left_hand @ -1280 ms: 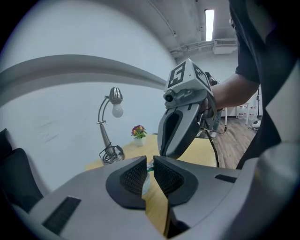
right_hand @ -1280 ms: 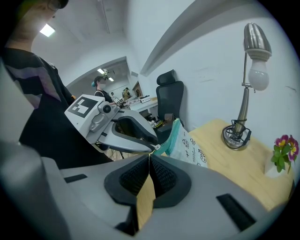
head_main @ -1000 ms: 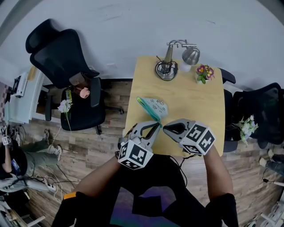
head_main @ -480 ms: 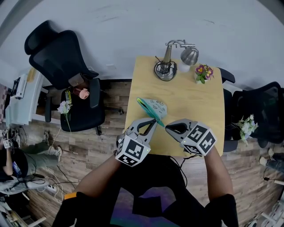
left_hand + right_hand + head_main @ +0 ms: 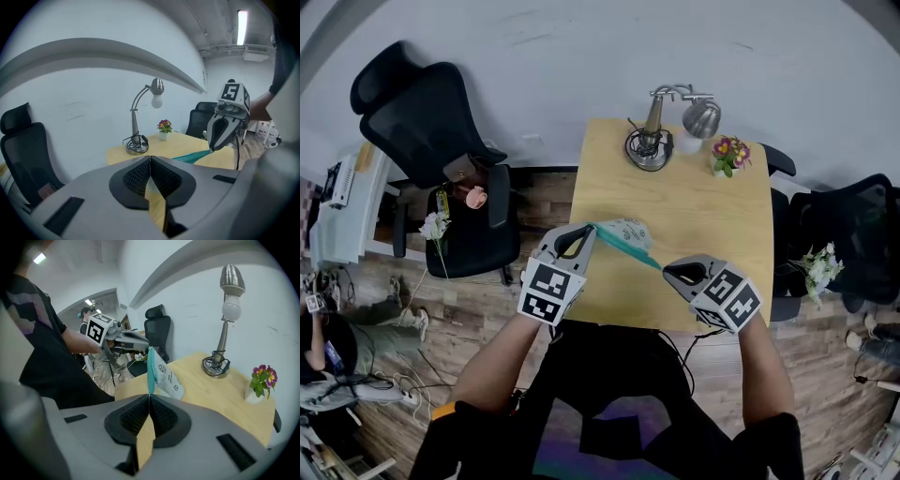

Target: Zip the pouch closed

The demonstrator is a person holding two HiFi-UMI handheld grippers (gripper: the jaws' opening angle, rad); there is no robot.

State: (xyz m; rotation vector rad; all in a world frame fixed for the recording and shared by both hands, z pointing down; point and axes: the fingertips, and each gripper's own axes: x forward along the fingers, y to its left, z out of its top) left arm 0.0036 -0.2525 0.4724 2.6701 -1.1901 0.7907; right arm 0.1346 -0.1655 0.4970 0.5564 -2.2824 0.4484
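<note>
Zipping step in hand. The pouch (image 5: 630,231) hangs taut above the bench (image 5: 712,202), strung between both grippers. Right gripper (image 5: 667,270) clamped on the near end of the teal zipper edge (image 5: 628,249). Left gripper (image 5: 589,229) closed at the far end, likely on the pull. Next: check the teeth mesh along the full length. Pouch soft, thin, pale printed fabric; bench smooth light wood.

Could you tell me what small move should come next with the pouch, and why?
Probably draw the left hand-held gripper slightly farther from the right hand-held gripper: both are shut on the pouch, its teal zip taut between them, left near its end.
</note>
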